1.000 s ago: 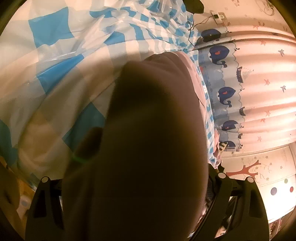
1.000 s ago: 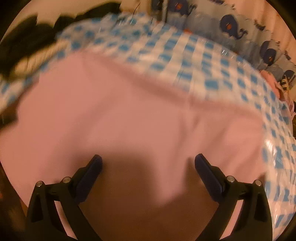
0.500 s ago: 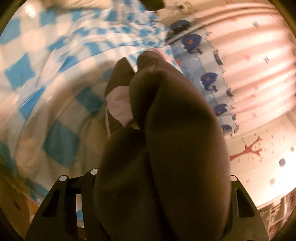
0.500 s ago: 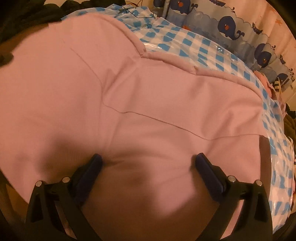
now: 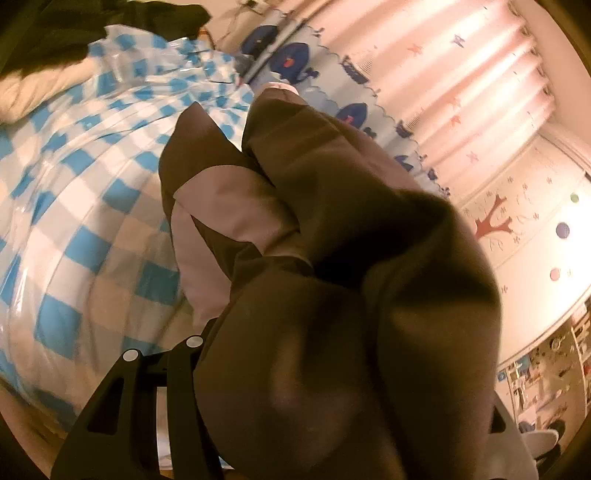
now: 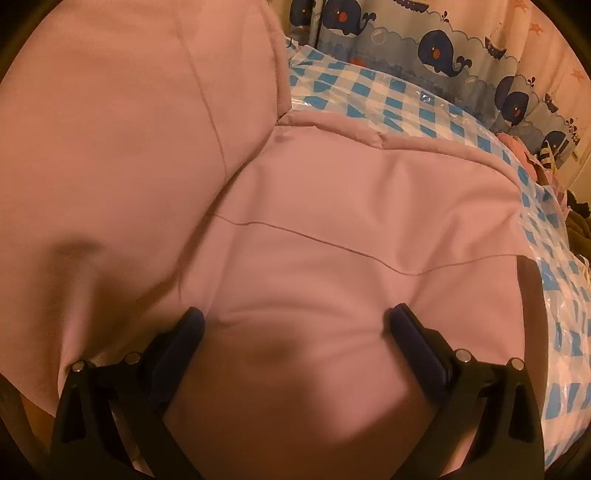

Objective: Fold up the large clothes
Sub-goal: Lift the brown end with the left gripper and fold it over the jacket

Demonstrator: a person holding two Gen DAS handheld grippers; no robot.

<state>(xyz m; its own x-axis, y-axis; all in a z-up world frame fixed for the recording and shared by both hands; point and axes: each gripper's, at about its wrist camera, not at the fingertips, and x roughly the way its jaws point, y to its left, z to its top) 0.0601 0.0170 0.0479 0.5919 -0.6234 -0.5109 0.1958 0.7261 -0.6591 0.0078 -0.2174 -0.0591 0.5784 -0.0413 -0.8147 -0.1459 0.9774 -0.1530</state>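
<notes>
A large pink garment (image 6: 332, 192) lies spread on the blue-and-white checked bed cover (image 6: 399, 99). My right gripper (image 6: 295, 315) stands open just above its near part, with both fingers wide apart and nothing pinched. In the left wrist view a thick bunch of the same garment (image 5: 332, 221) is raised off the bed and looks dark in shadow. It fills the space between the jaws of my left gripper (image 5: 332, 369), which are closing on it. The fabric hides the left fingertips. A raised fold of the garment fills the left of the right wrist view.
The checked cover (image 5: 85, 192) is glossy plastic and wrinkled. A whale-print curtain (image 6: 443, 48) hangs along the far side of the bed. Dark clothes (image 5: 92, 26) and a white blanket (image 5: 37, 88) lie at the far end. More clothes are piled at the right edge (image 6: 576, 218).
My left gripper has closed on the garment, risen and rolled, lifting the bunch off the bed. In the right wrist view the garment's left part has come up as a fold.
</notes>
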